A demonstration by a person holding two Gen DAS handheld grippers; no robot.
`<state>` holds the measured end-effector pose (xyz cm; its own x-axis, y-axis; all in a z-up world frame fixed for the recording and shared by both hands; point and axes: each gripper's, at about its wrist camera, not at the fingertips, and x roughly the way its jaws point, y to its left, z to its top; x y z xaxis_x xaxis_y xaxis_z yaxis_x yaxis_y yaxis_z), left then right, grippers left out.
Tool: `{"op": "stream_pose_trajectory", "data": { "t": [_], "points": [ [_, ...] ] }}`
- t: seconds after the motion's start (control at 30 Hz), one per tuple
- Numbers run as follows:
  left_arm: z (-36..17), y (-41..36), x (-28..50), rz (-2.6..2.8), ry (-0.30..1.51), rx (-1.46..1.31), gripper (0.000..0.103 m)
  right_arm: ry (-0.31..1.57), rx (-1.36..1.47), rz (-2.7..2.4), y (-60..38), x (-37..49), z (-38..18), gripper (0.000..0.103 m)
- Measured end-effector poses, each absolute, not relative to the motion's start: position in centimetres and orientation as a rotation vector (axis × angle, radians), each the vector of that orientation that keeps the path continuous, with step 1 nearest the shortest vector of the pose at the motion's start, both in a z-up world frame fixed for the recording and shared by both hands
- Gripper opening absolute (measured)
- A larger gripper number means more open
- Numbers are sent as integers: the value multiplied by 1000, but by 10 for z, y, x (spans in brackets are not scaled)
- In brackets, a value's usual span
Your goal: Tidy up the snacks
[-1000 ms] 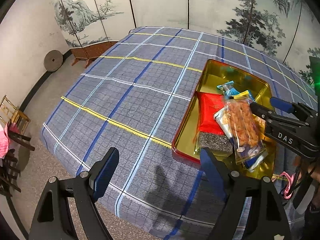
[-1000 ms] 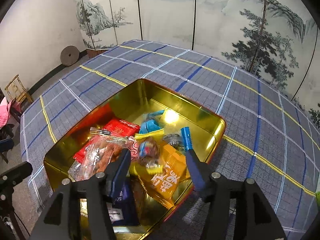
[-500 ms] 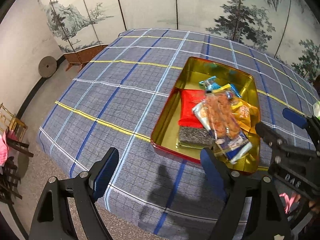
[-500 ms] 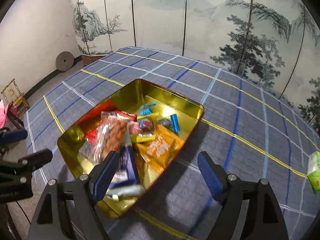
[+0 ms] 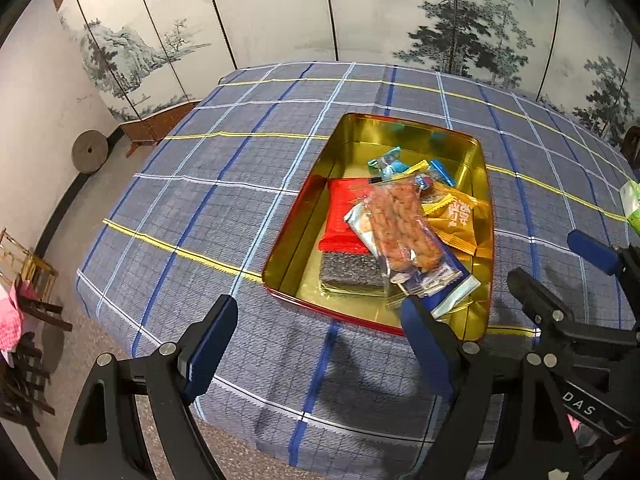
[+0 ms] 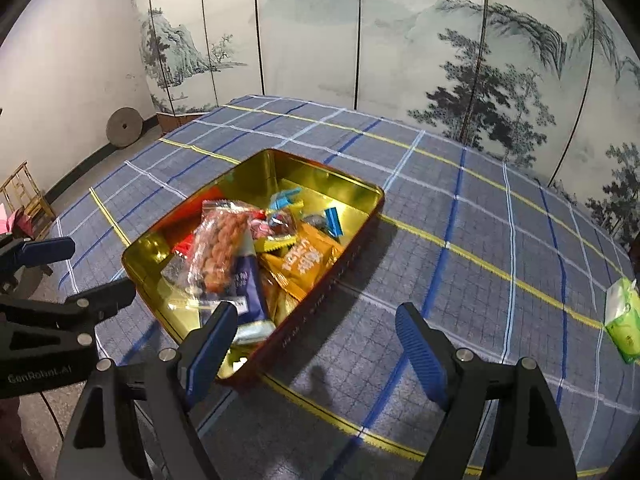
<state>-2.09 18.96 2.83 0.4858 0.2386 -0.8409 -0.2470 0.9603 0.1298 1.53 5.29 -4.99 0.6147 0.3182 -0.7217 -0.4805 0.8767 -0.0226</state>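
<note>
Though piled askew — peanut packet (image 5: 402, 228) lengthwise along tin (image 5: 478, 152).

A blue plaid cloth (image 6: 480, 240) covers the worktop before a painted folding screen (image 6: 400, 40), with a round millstone (image 6: 124, 127) against the wall, a small wooden chair (image 6: 24, 196) and a green tissue pack (image 6: 622, 318) at right.

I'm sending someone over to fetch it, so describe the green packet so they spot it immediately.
Start at the blue plaid tablecloth and find the gold rectangular tin full of snacks. The small green plastic packet lies alone on the cloth, far right of the tin in the right wrist view. It is the only packet outside it.
</note>
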Motion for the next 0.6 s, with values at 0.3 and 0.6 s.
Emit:
{"op": "stream_pose_trajectory", "data": {
  "t": [0.3, 0.6],
  "points": [
    [26, 179, -17, 270, 1035, -7, 81, 809, -206, 445, 40, 16, -59, 83],
    [25, 175, -13, 250, 1043, -19, 81, 808, -211, 446, 40, 14, -59, 83]
  ]
}}
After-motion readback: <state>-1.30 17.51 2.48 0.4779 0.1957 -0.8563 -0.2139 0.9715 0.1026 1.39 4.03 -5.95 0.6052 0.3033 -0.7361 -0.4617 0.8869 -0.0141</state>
